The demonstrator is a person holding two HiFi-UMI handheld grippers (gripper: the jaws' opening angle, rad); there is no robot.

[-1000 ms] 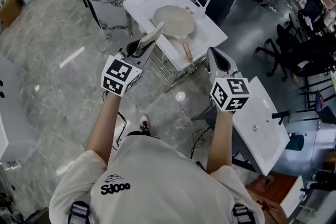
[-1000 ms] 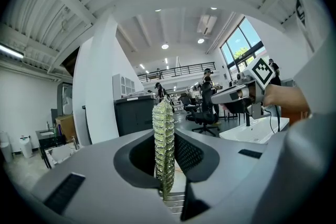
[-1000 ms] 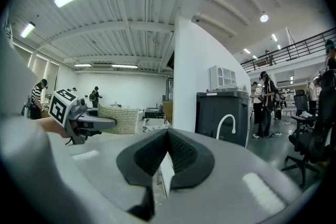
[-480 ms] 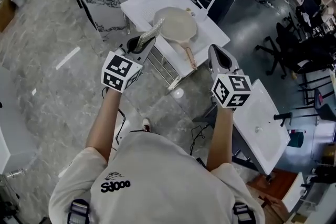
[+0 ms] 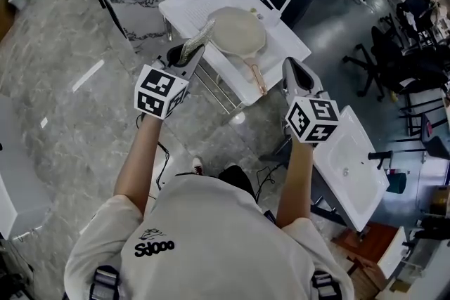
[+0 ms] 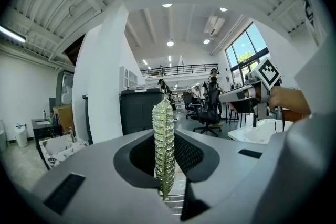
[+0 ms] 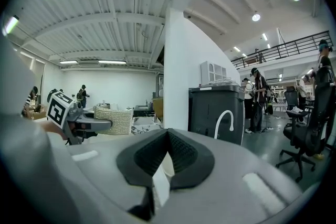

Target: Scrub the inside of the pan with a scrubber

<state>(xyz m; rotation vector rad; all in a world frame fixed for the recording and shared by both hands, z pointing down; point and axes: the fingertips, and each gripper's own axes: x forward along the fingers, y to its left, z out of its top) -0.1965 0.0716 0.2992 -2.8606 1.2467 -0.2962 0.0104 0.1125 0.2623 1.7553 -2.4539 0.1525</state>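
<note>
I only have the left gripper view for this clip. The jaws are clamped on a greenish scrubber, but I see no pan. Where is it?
Observer: In the head view the pan lies on a white counter ahead of the person, with its handle pointing toward them.
Operator: Is the scrubber inside it?
Observer: No. The scrubber, sticking out of the left gripper, shows just left of the pan's rim, not over its inside.
Operator: And the other gripper?
Observer: The right gripper is held to the right of the handle. Its own view shows the jaws shut with nothing between them.
</note>
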